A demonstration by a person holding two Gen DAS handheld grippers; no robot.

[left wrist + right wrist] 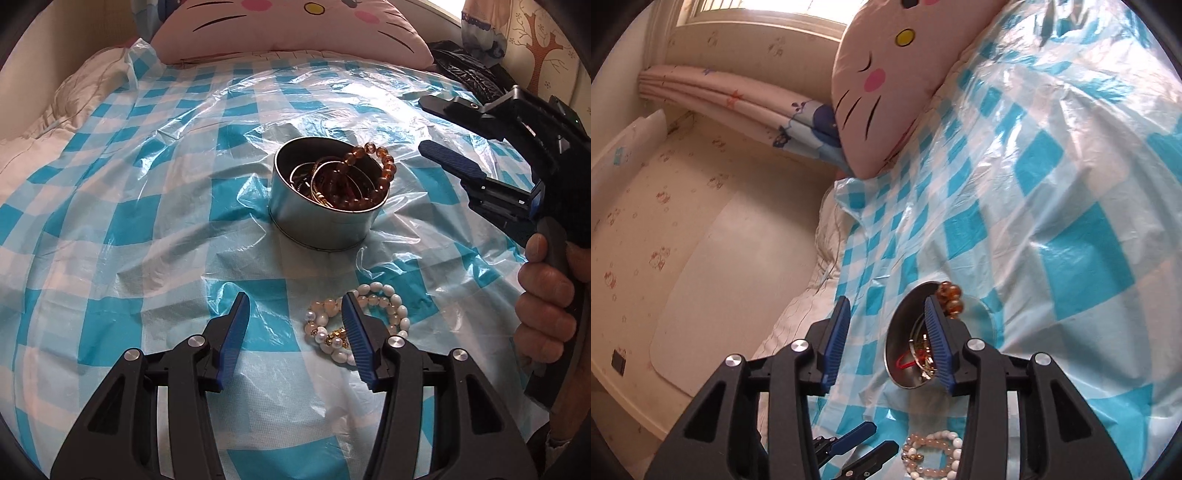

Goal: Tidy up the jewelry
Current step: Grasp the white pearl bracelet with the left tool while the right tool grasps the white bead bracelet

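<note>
Already the round tin (325,206) holds bangles and an amber bead bracelet (373,173) draped over its rim, gathered as one store. Just beside it on the checked plastic sheet (147,221) lies a heap of pale bead bracelets (328,325), apparently next. Both the left gripper (295,332) and right gripper (886,339) stand spread and empty, the left nearest the heap.

Right tongs (886,343) hang spread wide over the bed's blue-and-white checked plastic sheet (1052,206), nothing between them. Round metal tin (905,354) sits just beyond, with amber beads (948,295) poking over its rim. A white pearl bracelet (932,458) lies nearer the camera, left tongs (862,448) beside it. Cat-face pillow (886,81) sits up top.
</note>
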